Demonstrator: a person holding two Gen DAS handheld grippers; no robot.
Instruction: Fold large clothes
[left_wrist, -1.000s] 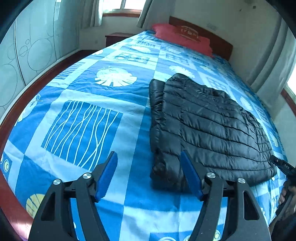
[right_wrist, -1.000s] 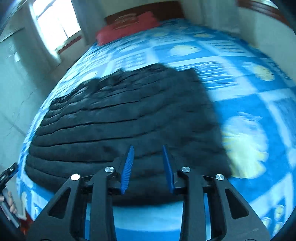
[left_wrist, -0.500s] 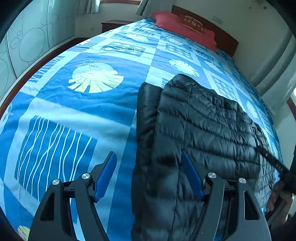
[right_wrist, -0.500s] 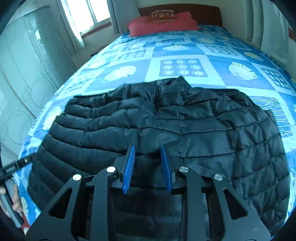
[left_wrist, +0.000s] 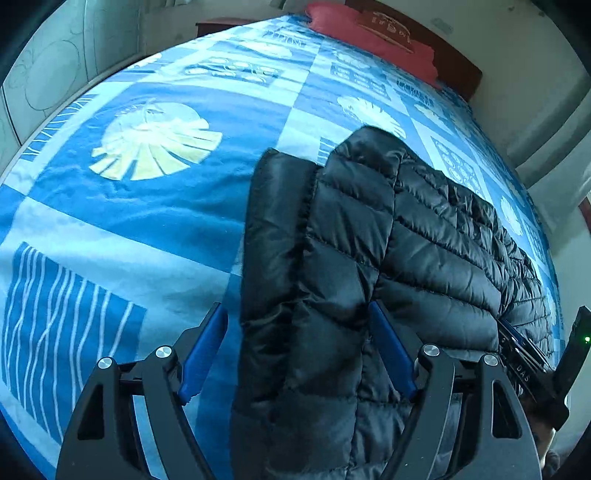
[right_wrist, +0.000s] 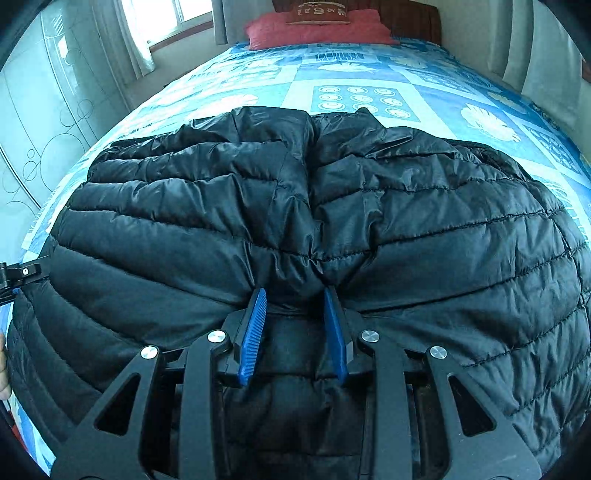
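Observation:
A black quilted puffer jacket (left_wrist: 388, 236) lies on the blue patterned bedspread (left_wrist: 147, 221). In the left wrist view my left gripper (left_wrist: 297, 314) is open, its blue fingers astride the jacket's left edge near the hem. In the right wrist view the jacket (right_wrist: 424, 229) fills the frame. My right gripper (right_wrist: 295, 295) presses into the jacket's near middle, its blue fingers narrowly apart with a bunch of fabric gathered between them.
A red pillow (right_wrist: 317, 27) lies against the wooden headboard at the far end. A frosted wardrobe door (right_wrist: 44, 122) stands to the left, a window with curtains (right_wrist: 155, 26) behind. The right gripper's body shows at the left wrist view's right edge (left_wrist: 535, 369).
Both grippers have moved forward onto the jacket. The left one now straddles its left edge. The right one has pushed into the fabric and bunched it between its fingers.

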